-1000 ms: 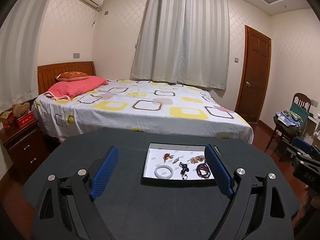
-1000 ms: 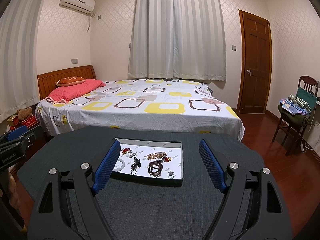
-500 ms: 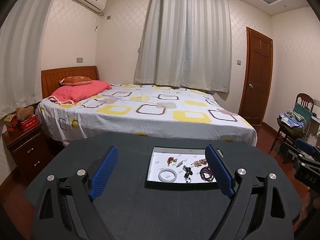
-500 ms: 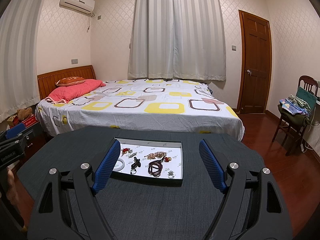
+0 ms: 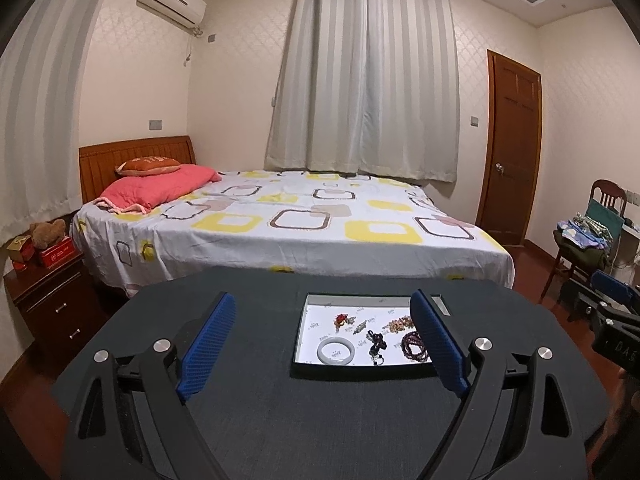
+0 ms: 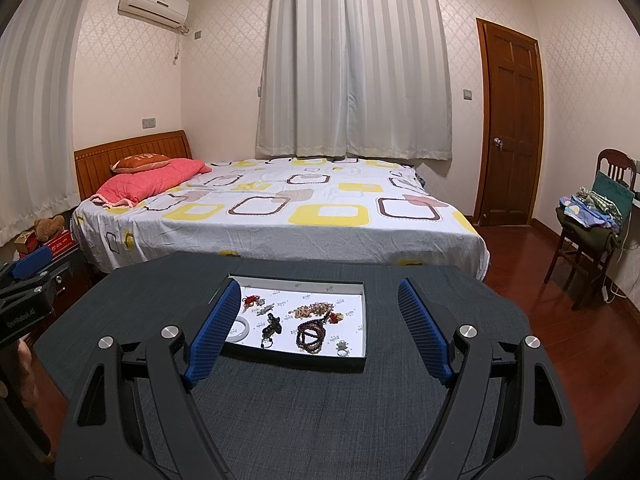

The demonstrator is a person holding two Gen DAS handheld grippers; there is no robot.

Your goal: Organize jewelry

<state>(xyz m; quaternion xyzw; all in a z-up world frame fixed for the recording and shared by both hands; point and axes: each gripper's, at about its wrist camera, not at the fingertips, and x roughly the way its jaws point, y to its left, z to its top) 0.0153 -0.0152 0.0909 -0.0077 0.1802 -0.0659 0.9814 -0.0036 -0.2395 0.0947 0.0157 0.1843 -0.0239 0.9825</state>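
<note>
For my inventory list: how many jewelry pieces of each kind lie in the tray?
Pale bangle: 1
Bead strands, tan and dark red: 2
Red knot charm: 1
Dark pendant: 1
Small silver pieces: 2
Total: 7

I see a dark grey counter (image 6: 280, 420), a white-lined tray (image 6: 352, 320), a pale jade-white bangle (image 5: 336, 351), dark maroon beads (image 6: 310, 334), and a white bedsheet (image 6: 280, 216) patterned with yellow and brown squares.

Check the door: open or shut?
Shut. The wooden door sits flush in its frame in both wrist views; no gap shows.
</note>
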